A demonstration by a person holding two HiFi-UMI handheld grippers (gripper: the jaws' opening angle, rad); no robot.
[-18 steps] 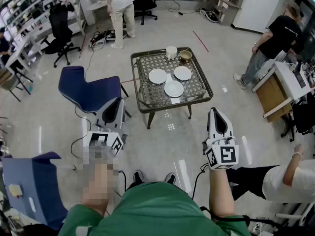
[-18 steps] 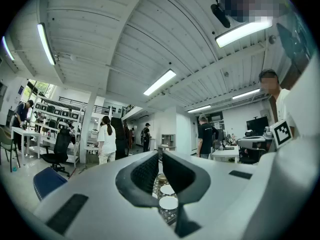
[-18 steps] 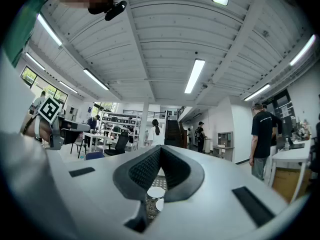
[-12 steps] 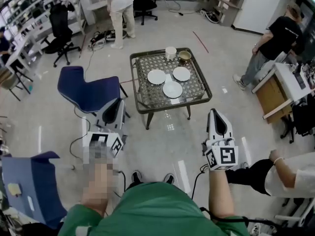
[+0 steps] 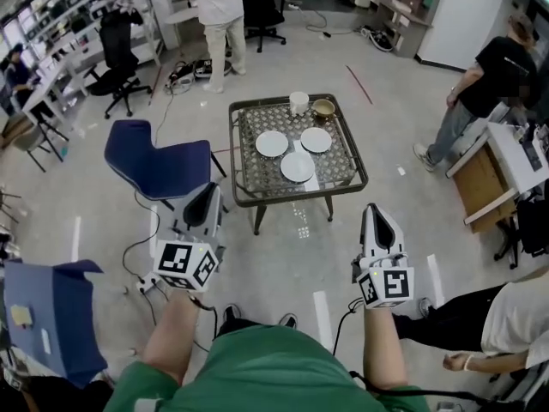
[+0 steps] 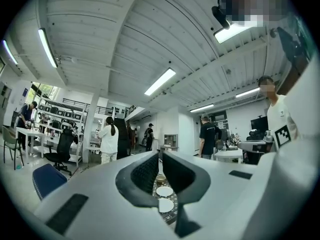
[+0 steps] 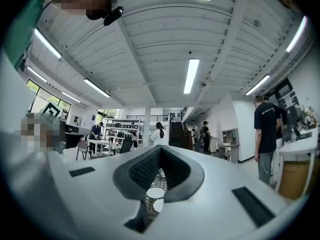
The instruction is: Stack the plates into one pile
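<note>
Three white plates lie apart on the low glass-topped table: one at the left, one at the right, one nearer me. My left gripper and right gripper are held level over the floor, well short of the table. Both are shut with nothing between their fingers. In the left gripper view the shut gripper points at the table, and two plates show beyond its tips. In the right gripper view two plates show past that shut gripper.
A white cup and a brown bowl stand at the table's far edge. A blue chair stands left of the table, another blue seat at my lower left. People stand beyond the table and at the right; one sits at the lower right.
The head view has shifted, so the table sits slightly lower in the picture. Both grippers stay shut and short of the table. The seated person at the lower right has lowered an arm.
</note>
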